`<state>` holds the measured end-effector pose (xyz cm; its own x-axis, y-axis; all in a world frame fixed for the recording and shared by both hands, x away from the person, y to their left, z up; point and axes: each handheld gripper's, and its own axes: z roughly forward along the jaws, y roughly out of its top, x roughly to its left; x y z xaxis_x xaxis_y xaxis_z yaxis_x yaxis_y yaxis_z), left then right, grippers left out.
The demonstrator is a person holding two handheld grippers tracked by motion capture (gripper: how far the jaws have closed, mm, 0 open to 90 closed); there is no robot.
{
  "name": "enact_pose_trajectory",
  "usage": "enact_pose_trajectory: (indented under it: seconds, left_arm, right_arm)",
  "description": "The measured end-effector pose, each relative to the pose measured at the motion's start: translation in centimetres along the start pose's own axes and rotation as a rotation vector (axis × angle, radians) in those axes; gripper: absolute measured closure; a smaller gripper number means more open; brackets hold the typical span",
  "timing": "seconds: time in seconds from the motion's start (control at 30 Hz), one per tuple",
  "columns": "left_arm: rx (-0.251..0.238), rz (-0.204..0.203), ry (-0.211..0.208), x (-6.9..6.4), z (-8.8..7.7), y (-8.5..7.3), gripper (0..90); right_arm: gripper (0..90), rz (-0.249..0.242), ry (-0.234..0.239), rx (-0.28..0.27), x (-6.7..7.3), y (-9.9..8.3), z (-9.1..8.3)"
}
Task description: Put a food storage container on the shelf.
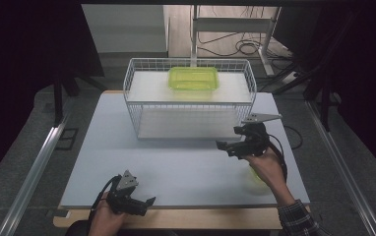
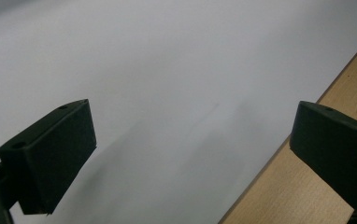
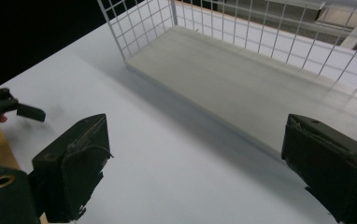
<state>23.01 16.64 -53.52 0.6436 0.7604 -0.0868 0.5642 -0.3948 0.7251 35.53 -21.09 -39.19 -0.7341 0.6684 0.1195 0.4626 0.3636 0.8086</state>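
the right gripper (image 1: 224,146) is over the right part of the grey table (image 1: 176,162), just in front of the near right corner of the white wire rack (image 1: 188,105). its jaws stand wide apart and nothing is between them; in the right gripper view the bare table top and the low shelf of the rack are seen through the gap. the green plastic container (image 1: 194,78) sits on the top shelf of the rack, at the far side, a little right of the middle, well apart from both grippers. under the right hand (image 1: 267,167) there is a faint yellow-green thing (image 1: 256,178) on the table, too blurred to tell what it is. the left gripper (image 1: 149,202) is at the near left edge of the table, low over the surface. its jaws are also wide and empty, with the grey top and the wooden edge strip (image 2: 307,196) between them.
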Motion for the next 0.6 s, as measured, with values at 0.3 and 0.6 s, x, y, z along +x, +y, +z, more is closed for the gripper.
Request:
enact_pose_trajectory:
  seconds: [0.3, 0.6]
  left_arm:
    - [-0.002, 0.01, 0.002, -0.1, 0.0, 0.0, 0.5]
    - [0.004, 0.036, 0.011, -0.3, 0.1, 0.1, 0.5]
  right_arm:
    - [6.7, -0.006, 0.012, -0.007, 1.1, -2.9, -0.6]
    - [6.7, -0.008, -0.002, -0.013, 1.9, -5.7, -0.9]
